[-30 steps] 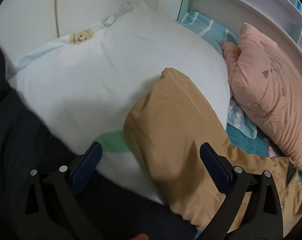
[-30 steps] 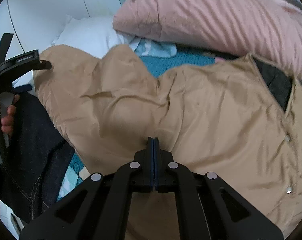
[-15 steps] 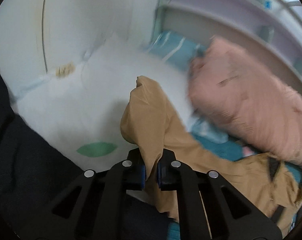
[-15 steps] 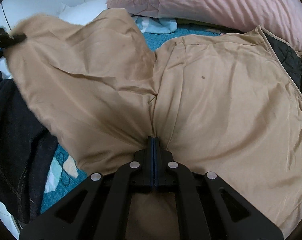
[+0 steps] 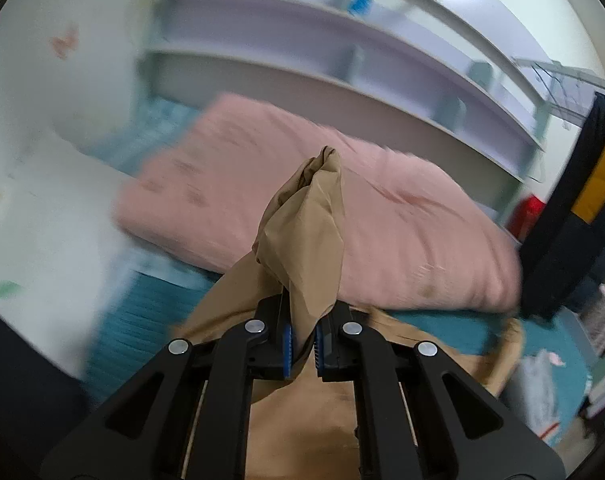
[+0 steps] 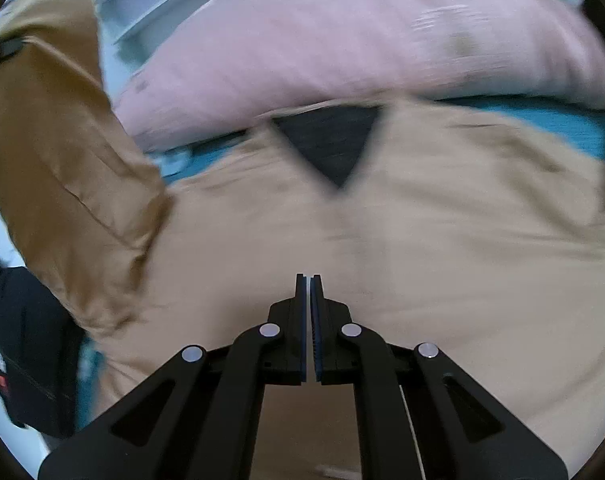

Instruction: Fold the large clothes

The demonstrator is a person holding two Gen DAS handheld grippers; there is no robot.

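Note:
A large tan jacket (image 6: 442,248) with a dark lining at its open neck (image 6: 330,144) lies spread on a teal bed cover. My left gripper (image 5: 301,340) is shut on the end of the jacket's sleeve (image 5: 310,232), which sticks up between the pads, lifted above the bed. That raised sleeve shows at the left of the right wrist view (image 6: 58,148). My right gripper (image 6: 308,312) is shut, low over the jacket's body; whether fabric is pinched between its pads is unclear.
A pink quilt (image 5: 362,216) lies along the back of the bed under lilac wall shelves (image 5: 342,52). A white pillow (image 5: 34,200) is at the left. Dark jeans (image 6: 26,344) lie at the left edge. A dark and yellow garment (image 5: 578,200) hangs at the right.
My left gripper closed on the sleeve end, lifted it off the white pillow and swung it right towards the pink quilt. The right gripper stayed shut and moved towards the jacket's middle.

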